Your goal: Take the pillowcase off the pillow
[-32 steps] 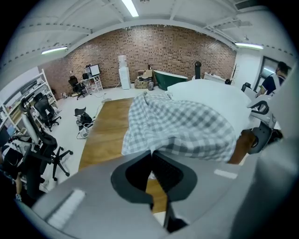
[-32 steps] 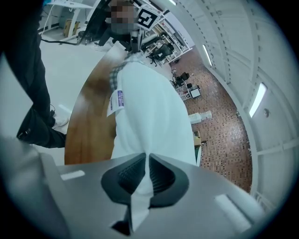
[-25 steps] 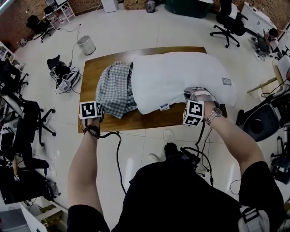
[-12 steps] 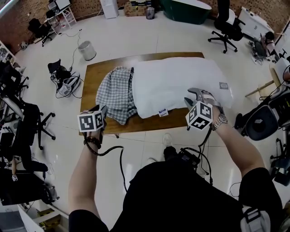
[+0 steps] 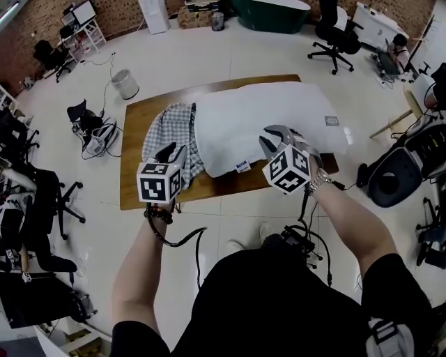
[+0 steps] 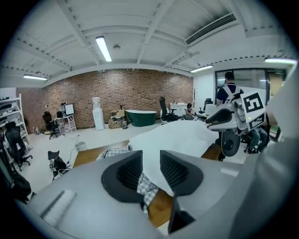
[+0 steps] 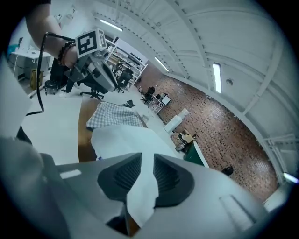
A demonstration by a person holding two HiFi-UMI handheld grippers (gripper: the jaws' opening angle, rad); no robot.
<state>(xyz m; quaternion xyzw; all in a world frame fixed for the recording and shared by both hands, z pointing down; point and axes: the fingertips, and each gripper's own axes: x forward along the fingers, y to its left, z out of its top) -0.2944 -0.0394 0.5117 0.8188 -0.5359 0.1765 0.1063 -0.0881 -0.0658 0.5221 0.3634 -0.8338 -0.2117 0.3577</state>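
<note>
Pillowcase (image 5: 171, 134) lies crumpled against pillow (image 5: 268, 115); left tongs (image 6: 150, 163) and right tongs (image 7: 147, 170), just narrowed, empty.

Pale, perhaps tiled floor (image 5: 230, 56); brick wall (image 6: 117, 93)

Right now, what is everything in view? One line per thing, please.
table: one, brown wood, mid-floor
pillow: one, white, on the table's right part
pillowcase: one, checked, on the table against the pillow's left end
bin: one, pale, on the floor beyond the table's left corner
office chairs: several, black, round the room
tub: one, green, by the far wall
left gripper: one, grey, over the table's near edge; jaws apart, just been closing, nothing between
right gripper: one, grey, over the pillow; jaws likewise
</note>
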